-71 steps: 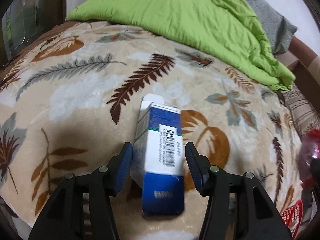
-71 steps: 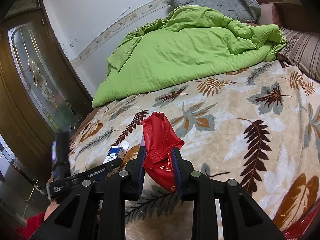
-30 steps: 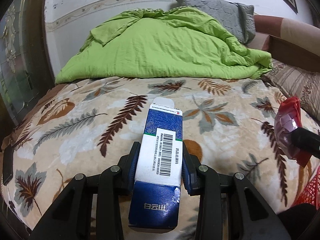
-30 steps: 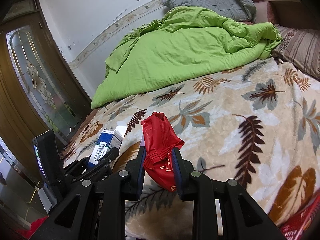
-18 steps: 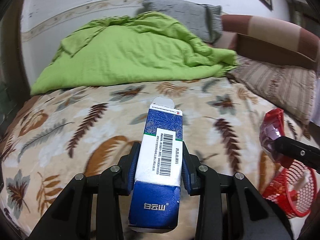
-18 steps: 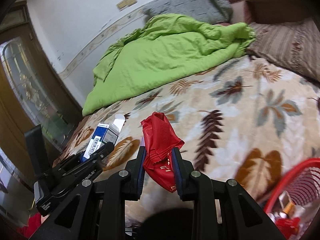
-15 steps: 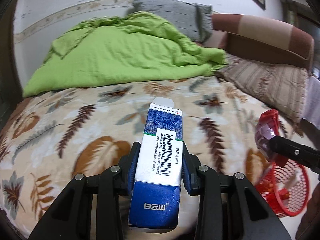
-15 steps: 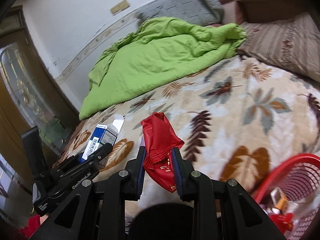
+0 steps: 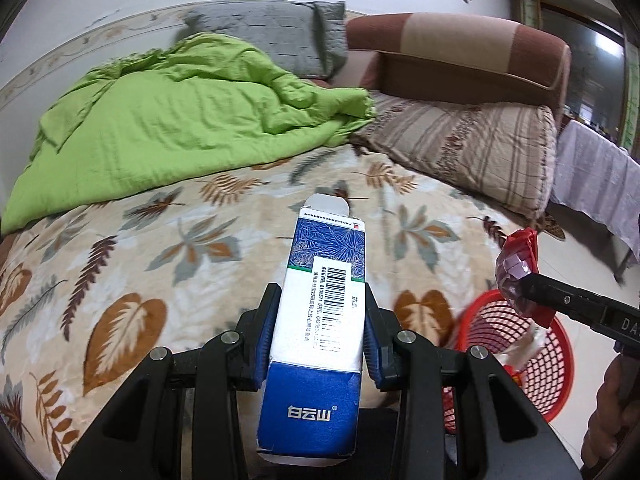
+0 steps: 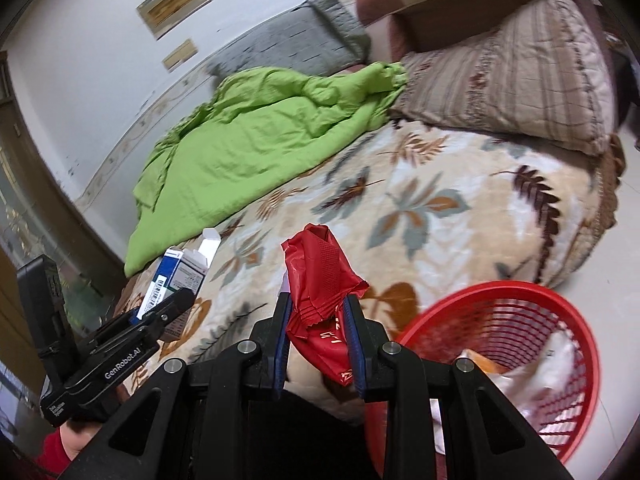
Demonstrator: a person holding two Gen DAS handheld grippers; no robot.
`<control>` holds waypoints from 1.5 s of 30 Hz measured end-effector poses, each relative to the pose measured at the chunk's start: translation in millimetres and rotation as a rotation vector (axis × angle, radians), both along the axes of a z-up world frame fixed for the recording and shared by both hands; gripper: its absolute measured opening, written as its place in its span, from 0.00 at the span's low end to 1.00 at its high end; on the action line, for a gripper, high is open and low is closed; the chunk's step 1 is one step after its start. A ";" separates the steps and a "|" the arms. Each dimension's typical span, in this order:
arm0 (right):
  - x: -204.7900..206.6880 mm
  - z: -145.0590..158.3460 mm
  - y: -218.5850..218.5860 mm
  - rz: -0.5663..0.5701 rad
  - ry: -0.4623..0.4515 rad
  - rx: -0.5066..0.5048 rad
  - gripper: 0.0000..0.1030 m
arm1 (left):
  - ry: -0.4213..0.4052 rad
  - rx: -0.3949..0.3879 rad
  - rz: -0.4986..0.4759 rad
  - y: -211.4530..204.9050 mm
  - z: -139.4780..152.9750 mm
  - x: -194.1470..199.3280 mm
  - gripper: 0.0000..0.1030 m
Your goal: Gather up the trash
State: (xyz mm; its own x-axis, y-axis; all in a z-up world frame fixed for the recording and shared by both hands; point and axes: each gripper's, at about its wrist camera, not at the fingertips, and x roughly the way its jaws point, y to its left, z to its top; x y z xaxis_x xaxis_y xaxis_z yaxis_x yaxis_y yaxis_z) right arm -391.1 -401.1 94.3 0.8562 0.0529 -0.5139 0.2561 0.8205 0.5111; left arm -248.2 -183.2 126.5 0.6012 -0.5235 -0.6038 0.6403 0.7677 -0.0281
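Trash in both tools: left gripper (image 9: pixel 320 336) clamped on a blue-and-white carton (image 9: pixel 320 320), right gripper (image 10: pixel 316 336) pinching a red wrapper (image 10: pixel 320 280). Both are held clear of the bed (image 10: pixel 440 208), likely for dropping into the red basket (image 10: pixel 520 300) on the floor beside it.

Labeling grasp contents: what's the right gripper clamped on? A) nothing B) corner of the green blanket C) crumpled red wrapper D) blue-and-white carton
C: in the right wrist view the right gripper has its pads pressed on a crumpled red wrapper; the blue-and-white carton sits in the left gripper.
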 end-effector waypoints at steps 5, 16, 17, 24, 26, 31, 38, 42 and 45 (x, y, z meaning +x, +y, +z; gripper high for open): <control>-20.8 2.7 -18.4 -0.054 0.001 0.005 0.27 | 0.004 0.004 -0.064 -23.2 5.1 -15.6 0.35; -73.0 1.4 -58.4 -0.181 0.024 0.015 0.27 | 0.187 -0.030 -0.274 -80.5 -1.3 -42.9 0.35; -75.9 -0.4 -60.7 -0.191 0.029 0.018 0.27 | 0.211 -0.030 -0.293 -86.7 -4.9 -45.0 0.35; -84.5 -26.4 -76.2 -0.240 0.111 0.036 0.37 | 0.315 0.024 -0.423 -130.5 -33.5 -65.8 0.40; -86.4 -34.1 -79.4 -0.261 0.149 0.046 0.48 | 0.349 0.037 -0.434 -134.6 -40.4 -66.8 0.42; -92.1 -34.6 -76.3 -0.302 0.201 -0.004 0.54 | 0.325 0.033 -0.419 -124.8 -38.3 -66.4 0.54; -88.1 -18.0 -42.2 -0.369 0.299 -0.173 0.70 | 0.197 0.008 -0.358 -82.7 -15.2 -58.8 0.69; -87.8 -4.2 -10.1 -0.384 0.332 -0.312 0.83 | 0.127 -0.004 -0.305 -43.5 -6.7 -50.9 0.82; -90.7 2.8 13.4 -0.396 0.345 -0.401 0.92 | 0.085 0.000 -0.262 -19.3 -3.0 -48.1 0.84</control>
